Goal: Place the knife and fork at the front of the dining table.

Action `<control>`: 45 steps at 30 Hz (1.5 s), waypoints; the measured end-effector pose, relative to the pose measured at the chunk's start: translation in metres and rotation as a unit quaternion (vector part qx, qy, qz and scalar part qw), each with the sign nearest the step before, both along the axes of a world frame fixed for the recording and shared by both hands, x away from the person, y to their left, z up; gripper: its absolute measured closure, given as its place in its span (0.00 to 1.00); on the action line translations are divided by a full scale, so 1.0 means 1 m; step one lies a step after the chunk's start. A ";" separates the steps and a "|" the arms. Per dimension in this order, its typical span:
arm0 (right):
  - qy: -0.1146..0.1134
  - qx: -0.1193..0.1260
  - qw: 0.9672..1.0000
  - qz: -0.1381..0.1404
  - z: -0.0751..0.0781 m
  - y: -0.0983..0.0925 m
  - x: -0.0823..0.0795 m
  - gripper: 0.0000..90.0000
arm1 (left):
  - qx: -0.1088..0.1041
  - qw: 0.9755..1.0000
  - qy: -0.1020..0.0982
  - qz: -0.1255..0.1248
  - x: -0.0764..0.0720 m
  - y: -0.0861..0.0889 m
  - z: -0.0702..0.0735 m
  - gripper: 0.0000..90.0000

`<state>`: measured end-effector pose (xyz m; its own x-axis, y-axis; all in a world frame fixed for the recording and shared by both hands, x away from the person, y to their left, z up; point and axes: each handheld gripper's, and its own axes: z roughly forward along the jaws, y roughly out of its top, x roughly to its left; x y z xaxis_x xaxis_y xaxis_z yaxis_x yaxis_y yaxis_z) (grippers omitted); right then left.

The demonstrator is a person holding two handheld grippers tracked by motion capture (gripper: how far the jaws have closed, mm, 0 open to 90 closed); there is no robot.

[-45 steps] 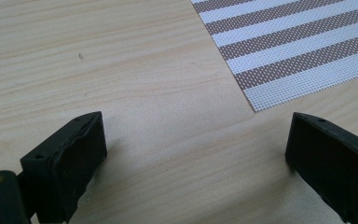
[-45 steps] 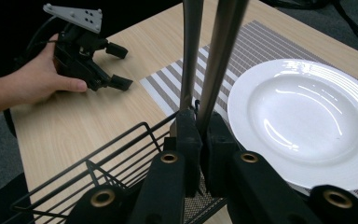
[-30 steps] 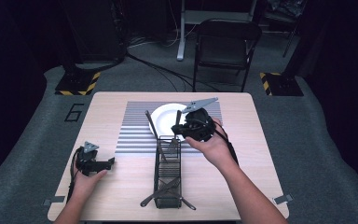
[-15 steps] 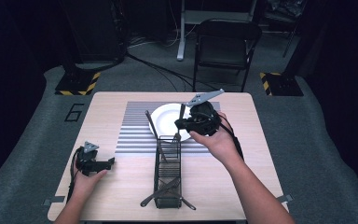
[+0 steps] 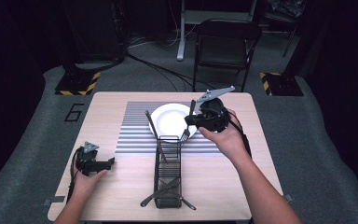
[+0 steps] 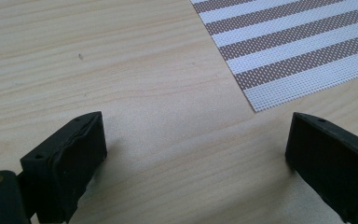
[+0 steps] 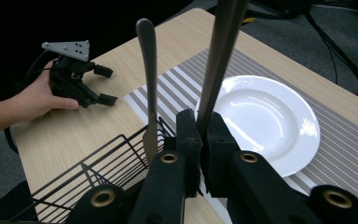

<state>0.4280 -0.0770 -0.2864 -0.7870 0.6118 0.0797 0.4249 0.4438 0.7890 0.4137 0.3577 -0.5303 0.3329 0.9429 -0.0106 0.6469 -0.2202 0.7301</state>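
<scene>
Where the wooden table (image 5: 223, 186) meets its near left corner, the left gripper (image 5: 103, 163) rests low on the bare wood in the person's left hand (image 5: 85, 181), its jaws spread wide with nothing between them. In the left gripper view both jaws are cut off by the lower edge, and only a corner of the striped placemat (image 6: 303, 46) shows past them. The cable trailing from this gripper is hard to follow against the dark floor.

Further right, the black wire basket (image 5: 168, 172) stands on the table's middle, its far end on the placemat. Utensils lie crossed in its near end, but the wires hide what they are. A knife (image 5: 153, 130) leans up out of its far end, handle high; in the right gripper view its blade drops behind the basket rim.

Beyond the basket the white plate (image 5: 168, 119) sits on the placemat, its right edge covered by the right gripper (image 5: 189, 119).

That gripper, held in the right hand (image 5: 226, 137), hangs above the plate's right edge, its jaws clamped on the handle of a fork (image 5: 187, 126). The fork hangs tines down, just beyond the basket's far end. In the right gripper view the fork's handle (image 7: 219, 60) runs out of the top edge, and the tines are hidden below the jaws.
</scene>
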 end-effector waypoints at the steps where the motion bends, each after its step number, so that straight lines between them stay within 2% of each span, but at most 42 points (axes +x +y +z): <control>1: 0.002 0.001 1.000 -0.003 0.000 -0.002 0.000 0.96 | 0.000 1.000 0.000 0.000 0.000 0.000 0.000 0.06; 10: -0.001 -0.007 1.000 -0.023 -0.005 -0.015 0.005 0.96 | 0.000 1.000 0.000 0.000 0.000 0.000 0.000 0.06; 21: 0.004 -0.015 0.999 -0.052 -0.024 -0.028 0.013 0.96 | 0.000 1.000 0.000 0.000 0.000 0.000 0.000 0.06; 28: 0.001 -0.023 0.998 -0.060 -0.033 -0.031 0.016 0.97 | 0.000 1.000 0.000 0.000 0.000 0.000 0.000 0.06; 30: 0.003 -0.023 0.997 -0.071 -0.037 -0.032 0.017 0.96 | 0.000 1.000 0.000 0.000 0.000 0.000 0.000 0.06; 45: 0.006 -0.035 0.995 -0.094 -0.061 -0.043 0.026 0.96 | 0.000 1.000 0.000 0.000 0.000 0.000 0.000 0.06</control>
<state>0.4542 -0.1195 -0.3474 -0.6569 0.7529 0.0400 0.5148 0.4092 0.7534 0.4137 0.3576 -0.5302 0.3327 0.9430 -0.0107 0.6468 -0.2200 0.7302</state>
